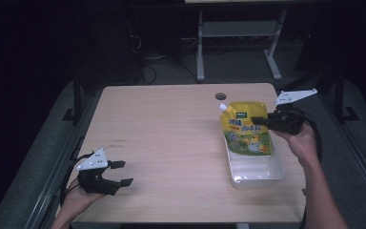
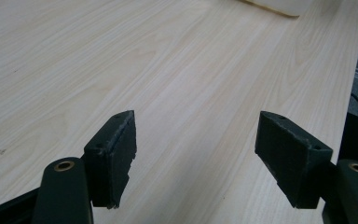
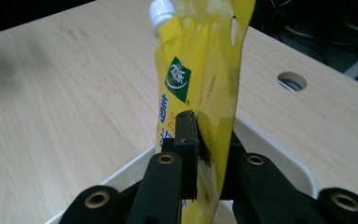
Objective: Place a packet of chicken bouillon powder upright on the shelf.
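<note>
At the near left corner of the wooden counter (image 1: pixel 171 138), the left gripper (image 1: pixel 119 172) hovered just above the bare wood, held in the person's left hand (image 1: pixel 78 200). Its jaws stood wide apart with nothing between them, and the left gripper view showed only wood grain in the gap.

Farther in, on the right side of the counter, a clear plastic tray (image 1: pixel 257 174) lay with its long side running near to far. A yellow pouch (image 1: pixel 248 128) with a white screw cap (image 1: pixel 223 107) at its upper left corner stood upright over the far end of the tray, its lower edge inside or just above it. The right gripper (image 1: pixel 262 120), held in the right hand (image 1: pixel 302 143), was clamped on the pouch's right edge; the right gripper view showed both jaws pressed against the yellow film (image 3: pixel 200 93) from either side.

Beyond the pouch, a round cable hole (image 1: pixel 220 96) sat near the counter's far edge. Behind the counter stood a white frame (image 1: pixel 238 38) on the dark floor.
</note>
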### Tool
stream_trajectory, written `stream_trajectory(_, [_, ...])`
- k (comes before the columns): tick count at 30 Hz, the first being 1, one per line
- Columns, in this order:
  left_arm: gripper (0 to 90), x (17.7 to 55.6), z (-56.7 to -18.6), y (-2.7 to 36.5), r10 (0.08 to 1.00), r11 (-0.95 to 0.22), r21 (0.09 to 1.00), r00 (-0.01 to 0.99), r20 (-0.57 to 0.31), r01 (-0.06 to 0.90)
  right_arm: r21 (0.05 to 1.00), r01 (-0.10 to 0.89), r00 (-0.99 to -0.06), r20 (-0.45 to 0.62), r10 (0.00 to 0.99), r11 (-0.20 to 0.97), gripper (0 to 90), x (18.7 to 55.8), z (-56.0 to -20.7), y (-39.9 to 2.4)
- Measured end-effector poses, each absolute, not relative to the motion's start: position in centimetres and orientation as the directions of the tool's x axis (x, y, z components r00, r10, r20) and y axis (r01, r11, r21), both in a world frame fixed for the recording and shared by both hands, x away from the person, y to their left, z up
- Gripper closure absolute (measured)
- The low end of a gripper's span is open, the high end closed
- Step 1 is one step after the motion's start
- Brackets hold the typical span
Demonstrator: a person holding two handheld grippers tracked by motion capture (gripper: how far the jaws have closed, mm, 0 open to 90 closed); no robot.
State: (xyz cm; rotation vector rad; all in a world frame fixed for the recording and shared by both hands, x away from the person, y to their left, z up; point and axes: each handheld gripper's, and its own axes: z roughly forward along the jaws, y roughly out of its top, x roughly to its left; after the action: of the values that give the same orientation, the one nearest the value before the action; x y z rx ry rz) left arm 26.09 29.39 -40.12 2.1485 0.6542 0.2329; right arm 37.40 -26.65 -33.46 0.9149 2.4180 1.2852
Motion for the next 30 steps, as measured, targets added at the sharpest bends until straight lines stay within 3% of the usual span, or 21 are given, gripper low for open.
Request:
stream_trajectory(12, [28.5,26.2,-40.1,29.4,0.535,-0.488,0.788,0.842,-0.070,0.376,0.787,0.505,-0.729,0.169,0.663,0.355,82.6,36.7,-34.8,-28.8])
stream_trajectory(30, [27.0,26.4,-40.7,29.5,0.551,-0.504,0.764,0.831,-0.075,0.403,0.791,0.543,-0.699,0.238,0.674,0.284,81.2,36.0,-36.4,-30.4])
